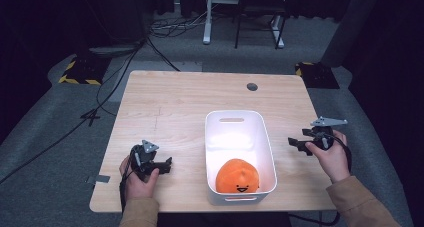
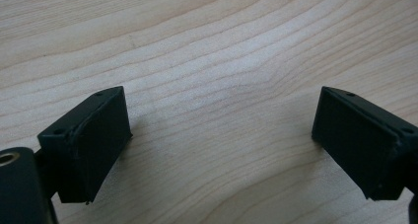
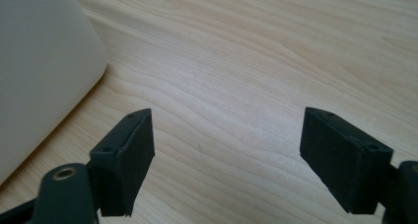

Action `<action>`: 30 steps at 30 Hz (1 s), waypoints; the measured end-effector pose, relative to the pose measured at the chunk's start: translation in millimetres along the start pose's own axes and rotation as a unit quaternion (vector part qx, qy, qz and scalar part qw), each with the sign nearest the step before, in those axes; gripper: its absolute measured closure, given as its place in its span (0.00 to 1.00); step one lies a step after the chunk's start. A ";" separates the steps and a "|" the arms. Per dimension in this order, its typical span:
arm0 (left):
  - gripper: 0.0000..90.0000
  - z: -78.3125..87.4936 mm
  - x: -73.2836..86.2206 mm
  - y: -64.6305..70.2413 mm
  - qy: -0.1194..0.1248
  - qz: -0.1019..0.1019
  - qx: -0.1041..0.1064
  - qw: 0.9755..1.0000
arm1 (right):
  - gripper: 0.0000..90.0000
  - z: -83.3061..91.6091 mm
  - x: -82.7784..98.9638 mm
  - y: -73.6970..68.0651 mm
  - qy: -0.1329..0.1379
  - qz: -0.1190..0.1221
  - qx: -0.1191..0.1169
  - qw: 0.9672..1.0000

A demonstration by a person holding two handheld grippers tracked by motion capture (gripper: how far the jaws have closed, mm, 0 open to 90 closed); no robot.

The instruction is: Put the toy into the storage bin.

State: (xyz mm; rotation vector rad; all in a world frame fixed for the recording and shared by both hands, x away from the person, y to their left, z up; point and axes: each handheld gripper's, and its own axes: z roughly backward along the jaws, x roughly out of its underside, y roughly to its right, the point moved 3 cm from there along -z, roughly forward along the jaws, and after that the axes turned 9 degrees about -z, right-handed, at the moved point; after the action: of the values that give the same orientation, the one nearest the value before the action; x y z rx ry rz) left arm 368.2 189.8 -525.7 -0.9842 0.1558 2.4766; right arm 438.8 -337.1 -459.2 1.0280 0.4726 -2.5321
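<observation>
A white plastic bin [image 1: 267,142] stands on the wooden table [image 1: 170,102], and an orange plush toy with a small face [image 1: 237,176] lies at its near end. My left gripper [image 1: 167,163] rests low over the table left of the bin; its jaws stand wide apart over bare wood [image 2: 222,120] with nothing between them. My right gripper [image 1: 295,144] is just right of the bin, pointing toward it. Its jaws are also wide apart with only table between them [image 3: 226,135], and the bin's white wall [image 3: 39,71] is close on the left of the right gripper view.
A round cable hole [image 1: 252,86] sits near the table's far edge. Beyond the table lie grey floor, black cables [image 1: 115,72], a white desk leg [image 1: 207,17] and yellow-striped bases [image 1: 80,69]. The table's far half is bare wood.
</observation>
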 end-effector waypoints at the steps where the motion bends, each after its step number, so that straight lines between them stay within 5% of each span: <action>1: 0.09 0.0 0.0 0.0 0.000 0.000 0.000 1.000 | 0.22 -2.1 2.1 0.5 0.000 -0.005 0.001 1.000; 15: 0.09 0.0 0.0 0.0 0.000 0.000 0.000 1.000 | 0.19 -23.8 36.8 6.6 -0.015 -0.001 0.011 1.000; 30: 0.09 0.1 0.0 0.0 0.000 0.000 -0.001 1.000 | 0.16 -32.4 57.4 6.6 0.008 0.027 0.021 0.999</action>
State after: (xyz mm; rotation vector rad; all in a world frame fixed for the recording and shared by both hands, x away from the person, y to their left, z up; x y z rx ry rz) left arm 368.2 189.8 -525.7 -0.9843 0.1539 2.4762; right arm 422.7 -340.7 -523.4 1.0626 0.3915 -2.4976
